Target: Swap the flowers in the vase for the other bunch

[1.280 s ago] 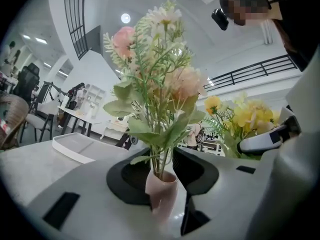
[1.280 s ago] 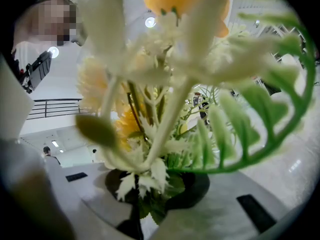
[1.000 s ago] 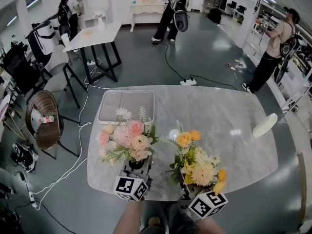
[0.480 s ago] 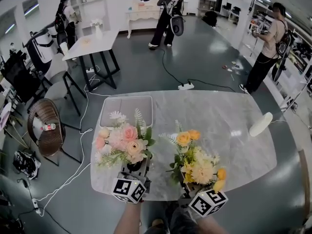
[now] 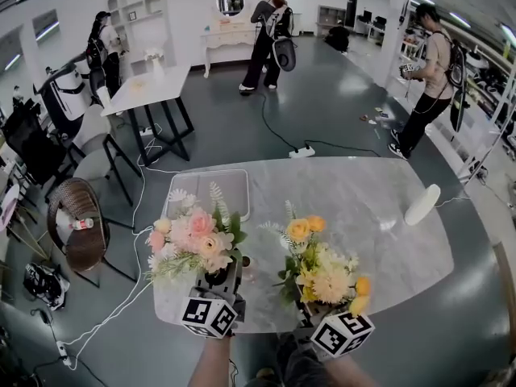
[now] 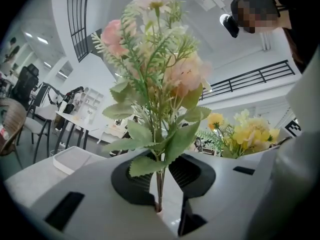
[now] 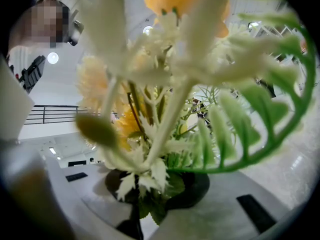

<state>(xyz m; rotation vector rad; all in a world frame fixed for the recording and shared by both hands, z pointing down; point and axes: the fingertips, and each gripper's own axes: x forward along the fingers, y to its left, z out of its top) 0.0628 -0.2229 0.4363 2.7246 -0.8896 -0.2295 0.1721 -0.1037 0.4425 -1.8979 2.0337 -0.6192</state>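
Pink bunch [image 5: 192, 236], soft fabric blooms with plastic leaves, stands upright in left gripper [image 6: 159, 206], jaws pinching its thin stems. Yellow-orange bunch [image 5: 324, 271] stands upright in right gripper [image 7: 142, 211], jaws clamped on its stems too. Both grippers level, side by side, apart, over near edge of glossy grey marble-look table [image 5: 371, 216]. White rectangular tray [image 5: 211, 185] on table's far left; bare tabletop beyond the bunches.

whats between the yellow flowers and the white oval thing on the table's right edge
Nothing: the head view shows bare marble table between the yellow flowers and the white oval thing.
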